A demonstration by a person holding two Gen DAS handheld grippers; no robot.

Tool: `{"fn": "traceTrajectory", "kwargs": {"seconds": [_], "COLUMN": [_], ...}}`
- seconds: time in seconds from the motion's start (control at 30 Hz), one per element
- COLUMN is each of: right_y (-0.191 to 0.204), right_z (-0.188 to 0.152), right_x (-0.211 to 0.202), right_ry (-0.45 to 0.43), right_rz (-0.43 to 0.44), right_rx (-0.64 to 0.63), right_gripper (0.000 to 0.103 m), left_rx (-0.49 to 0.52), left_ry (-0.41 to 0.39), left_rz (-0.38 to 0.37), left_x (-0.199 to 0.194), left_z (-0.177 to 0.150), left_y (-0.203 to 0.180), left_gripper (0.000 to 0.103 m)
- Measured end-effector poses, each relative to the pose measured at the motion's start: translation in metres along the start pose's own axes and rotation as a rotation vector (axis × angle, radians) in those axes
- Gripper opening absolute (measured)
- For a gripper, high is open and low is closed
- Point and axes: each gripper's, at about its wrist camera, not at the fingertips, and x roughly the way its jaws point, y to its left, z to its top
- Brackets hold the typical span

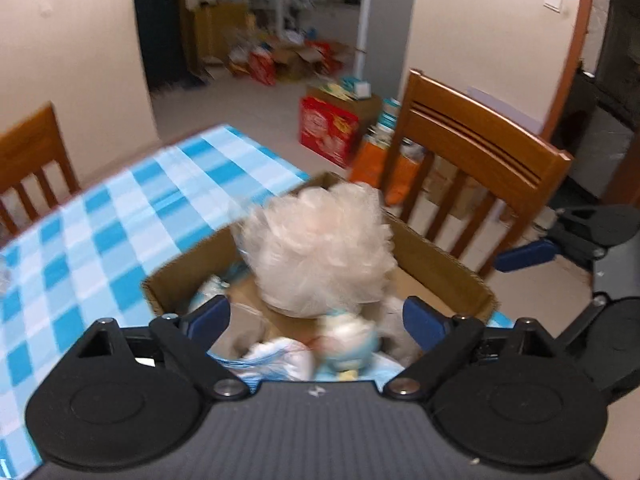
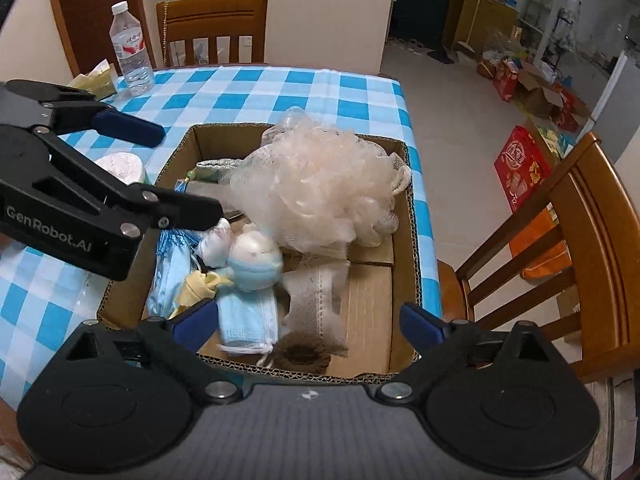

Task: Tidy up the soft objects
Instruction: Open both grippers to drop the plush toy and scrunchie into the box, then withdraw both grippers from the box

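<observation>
1. Right wrist view looks down into an open cardboard box [image 2: 404, 240] on a blue-checked table [image 2: 280, 88]; the soft things already lie inside it
2. A pale mesh bath pouf [image 2: 320, 184] fills the far half of the box, resting partly over the smaller things
3. Nearer the camera lie a small round doll [image 2: 256, 260] wearing a blue mask, a folded face mask [image 2: 248, 320], a yellow cloth [image 2: 200, 284] and a strip of lace [image 2: 320, 300]
4. The right gripper [image 2: 308, 320] hangs over the near edge of the box with its jaws spread wide and nothing between them; the lace and face mask sit just ahead of it
5. The left gripper [image 2: 172, 172] comes in from the left side of the box, its jaws also wide apart and empty, one finger over the box's left wall
6. In the left wrist view, blurred, the pouf [image 1: 316, 248] lies straight ahead of the left gripper [image 1: 316, 320], beyond the doll [image 1: 348, 340]
7. Both grippers look about equally near the pouf; it is roundish, with no clear long axis
8. My guess is that the box is largely filled and any next pick lies outside it, perhaps the white roll [image 2: 120, 166] just left of the box
</observation>
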Motion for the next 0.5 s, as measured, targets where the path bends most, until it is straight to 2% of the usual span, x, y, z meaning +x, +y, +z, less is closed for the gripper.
{"fn": "traceTrajectory", "kwargs": {"seconds": [0.1,0.3,0.4,0.5], "right_y": [0.001,0.006,0.013,0.024], "right_z": [-0.002,-0.010,-0.018,-0.027], "right_x": [0.000,-0.008,-0.014,-0.023], "right_ry": [0.001,0.004,0.025,0.036], "right_rz": [-0.018,-0.116,-0.192,-0.231], "right_rx": [0.022,0.166,0.283,0.361], "right_gripper": [0.099,0.100,0.102,0.103], "left_rx": [0.007,-0.034,-0.058,-0.112], "left_ry": [-0.043,-0.100,-0.081,-0.016], "left_rz": [0.074,0.161,0.184,0.234], "left_x": [-0.007,-0.037,-0.048,-0.054], "left_z": [-0.006,-0.025,-0.037,-0.048], "left_y": [-0.005,-0.009,-0.011,-0.012], "left_gripper": [0.101,0.102,0.102,0.102]}}
